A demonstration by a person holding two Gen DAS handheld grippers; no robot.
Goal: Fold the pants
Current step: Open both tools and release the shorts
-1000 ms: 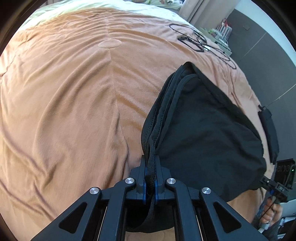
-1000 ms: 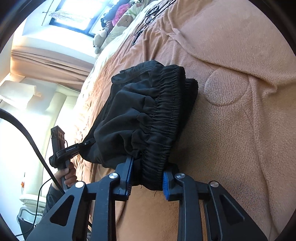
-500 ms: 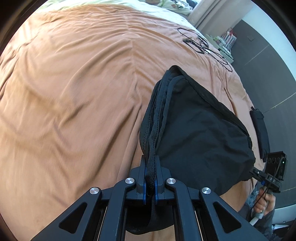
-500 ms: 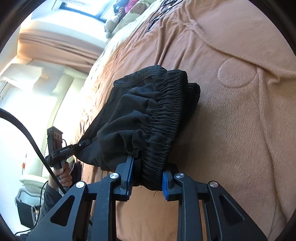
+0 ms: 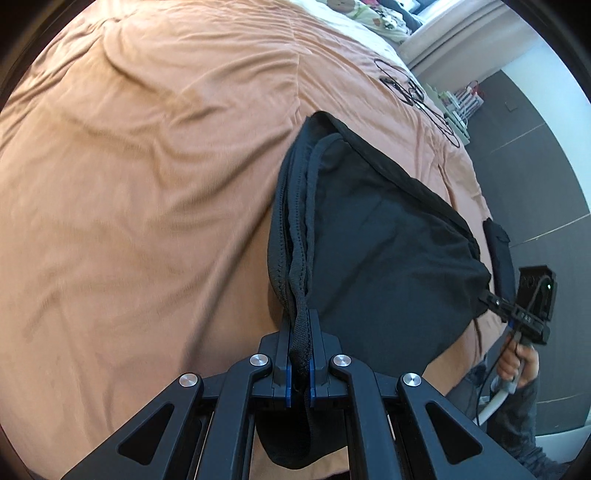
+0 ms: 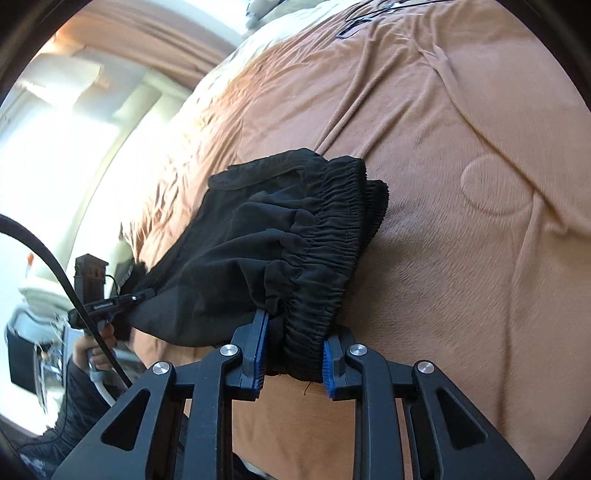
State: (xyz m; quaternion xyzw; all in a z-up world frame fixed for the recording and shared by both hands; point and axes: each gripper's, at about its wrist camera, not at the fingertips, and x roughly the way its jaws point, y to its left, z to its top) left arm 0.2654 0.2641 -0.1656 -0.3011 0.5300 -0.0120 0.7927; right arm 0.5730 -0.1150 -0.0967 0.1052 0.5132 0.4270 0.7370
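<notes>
Black pants (image 5: 380, 251) hang bunched above an orange bedspread (image 5: 147, 184), held at two ends. My left gripper (image 5: 300, 332) is shut on the stacked hem edges, which run between its pads. In the right wrist view the same pants (image 6: 258, 251) show their gathered elastic waistband (image 6: 325, 251), and my right gripper (image 6: 293, 347) is shut on that thick band. The left wrist view shows the right gripper (image 5: 491, 301) at the pants' far corner with a hand below it. The left gripper (image 6: 142, 295) appears at the left of the right wrist view.
A tangle of black cables (image 5: 410, 88) lies on the bedspread near its far edge. A dark strap (image 5: 498, 251) hangs off the bed's right side beside a dark grey wall (image 5: 535, 166). Pillows (image 5: 369, 14) sit at the head. The bedspread's round stitched patch (image 6: 495, 184) is right of the waistband.
Both grippers keep their hold. The left wrist view has swept sideways over the bedspread, and the right wrist view has rolled and risen slightly, with the pants carried along.
</notes>
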